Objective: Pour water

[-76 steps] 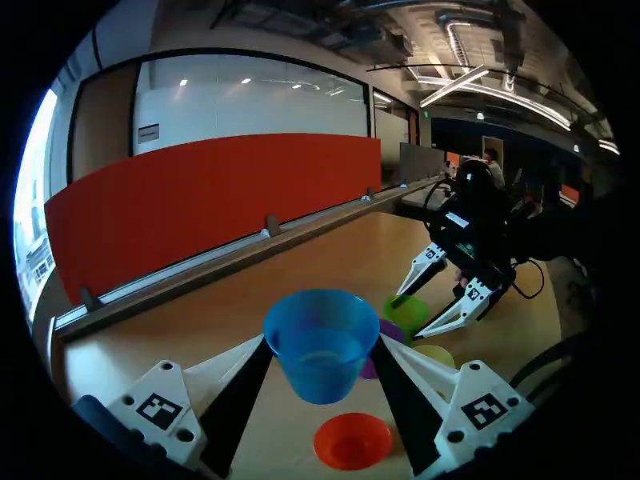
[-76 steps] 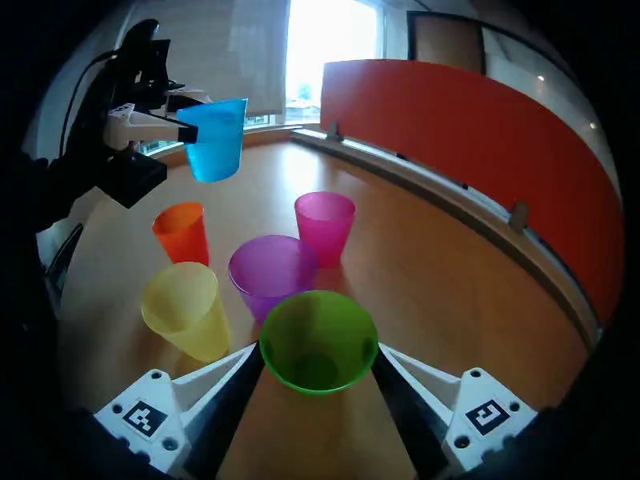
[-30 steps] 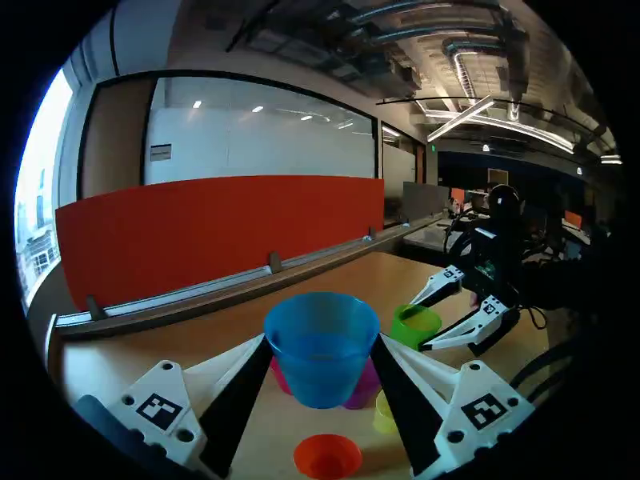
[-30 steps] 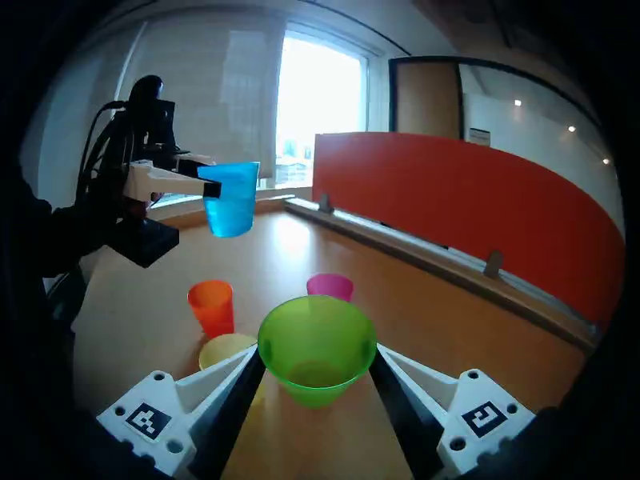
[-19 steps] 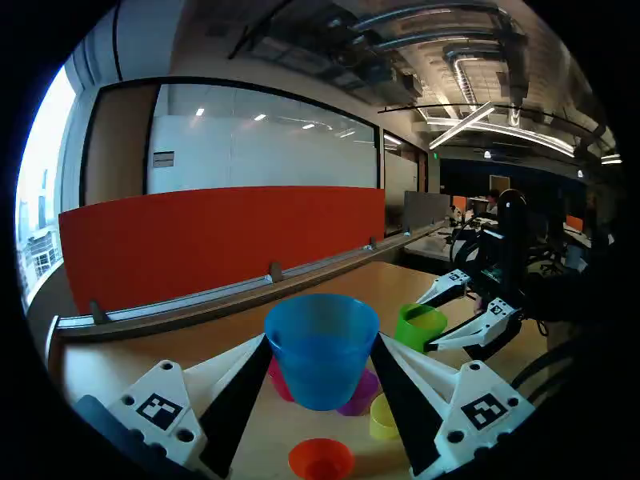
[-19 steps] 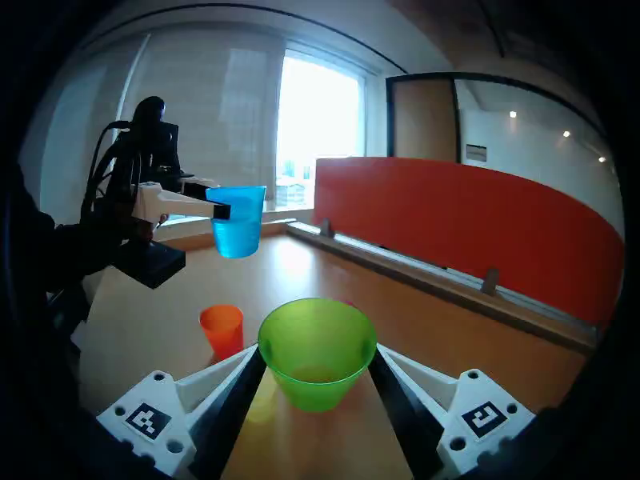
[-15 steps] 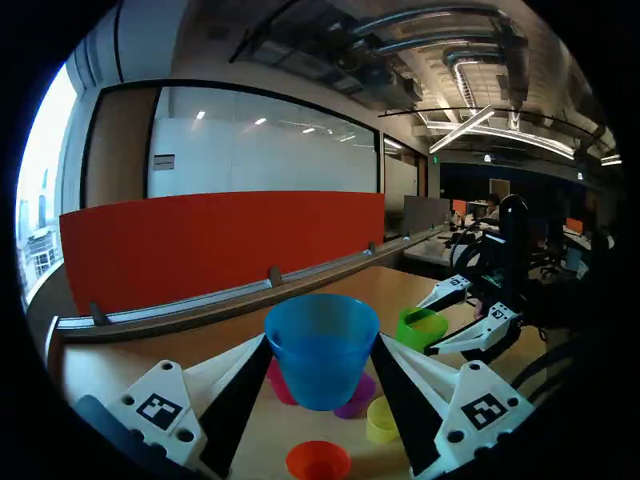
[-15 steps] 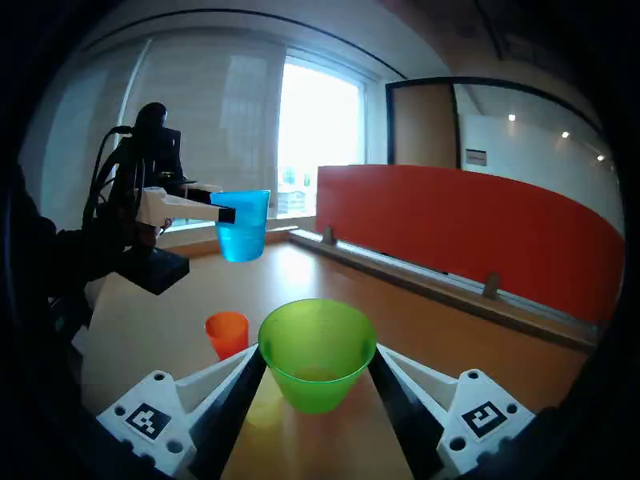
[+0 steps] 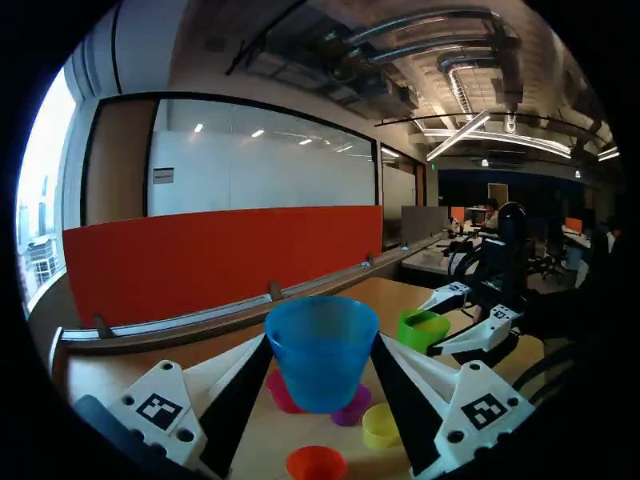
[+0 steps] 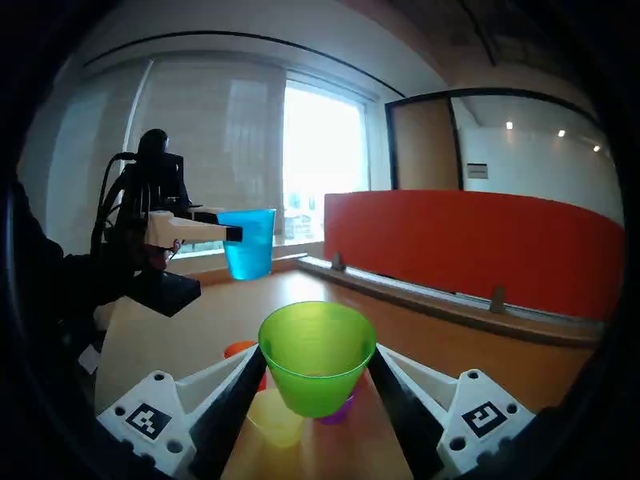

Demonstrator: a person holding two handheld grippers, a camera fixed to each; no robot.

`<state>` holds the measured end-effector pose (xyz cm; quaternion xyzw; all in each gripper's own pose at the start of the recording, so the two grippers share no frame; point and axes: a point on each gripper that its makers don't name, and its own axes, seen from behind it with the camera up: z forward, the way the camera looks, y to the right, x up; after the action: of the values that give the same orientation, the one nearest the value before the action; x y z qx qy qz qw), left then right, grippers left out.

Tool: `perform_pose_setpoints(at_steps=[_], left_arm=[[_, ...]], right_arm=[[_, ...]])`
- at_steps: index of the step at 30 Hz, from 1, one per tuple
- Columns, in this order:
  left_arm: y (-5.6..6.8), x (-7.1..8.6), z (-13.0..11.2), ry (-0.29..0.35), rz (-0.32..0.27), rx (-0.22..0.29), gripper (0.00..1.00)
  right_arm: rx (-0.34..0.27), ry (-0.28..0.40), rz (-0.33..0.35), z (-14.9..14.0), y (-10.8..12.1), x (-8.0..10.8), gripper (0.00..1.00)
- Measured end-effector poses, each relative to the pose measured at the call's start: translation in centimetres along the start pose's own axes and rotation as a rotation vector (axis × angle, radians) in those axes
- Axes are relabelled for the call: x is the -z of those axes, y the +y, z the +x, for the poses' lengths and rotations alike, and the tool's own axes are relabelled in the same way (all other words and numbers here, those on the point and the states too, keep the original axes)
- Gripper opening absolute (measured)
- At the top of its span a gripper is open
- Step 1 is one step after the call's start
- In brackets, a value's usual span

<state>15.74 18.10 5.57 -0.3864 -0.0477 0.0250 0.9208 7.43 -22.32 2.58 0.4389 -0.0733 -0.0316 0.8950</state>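
Observation:
My left gripper (image 9: 322, 342) is shut on a translucent blue cup (image 9: 322, 368), held upright above the wooden table (image 9: 240, 340). In the right gripper view the blue cup (image 10: 250, 244) hangs at the upper left in the left gripper (image 10: 238, 234). An upright green cup (image 10: 318, 366) sits in my right gripper (image 10: 318, 350), which is shut on it. The left gripper view shows that green cup (image 9: 422, 330) to the right, in the right gripper (image 9: 436, 326). The two cups are apart. I cannot tell how much water either holds.
Pink (image 9: 282, 392), purple (image 9: 352, 406), yellow (image 9: 381, 425) and orange (image 9: 316, 462) cups stand on the table below the held cups. A red partition (image 9: 216, 256) runs along the table's far edge. Office desks and chairs lie beyond on the right.
Both grippers have lifted their cups higher; the cups on the table have sunk lower in both views. Both held cups stay upright, and the blue one has drawn slightly nearer the green.

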Motion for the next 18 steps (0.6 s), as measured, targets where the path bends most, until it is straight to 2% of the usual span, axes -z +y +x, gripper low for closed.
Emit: perform_pose_setpoints(at_steps=[9,18], left_arm=[[0.1,0.5,0.7,0.012,0.000,-0.002,0.84],[0.2,0.8,0.7,0.013,-0.002,-0.012,0.85]], right_arm=[[0.028,0.014,0.018,1.2,-0.8,-0.1,0.91],[0.048,0.010,0.032,1.2,-1.5,-0.5,0.91]])
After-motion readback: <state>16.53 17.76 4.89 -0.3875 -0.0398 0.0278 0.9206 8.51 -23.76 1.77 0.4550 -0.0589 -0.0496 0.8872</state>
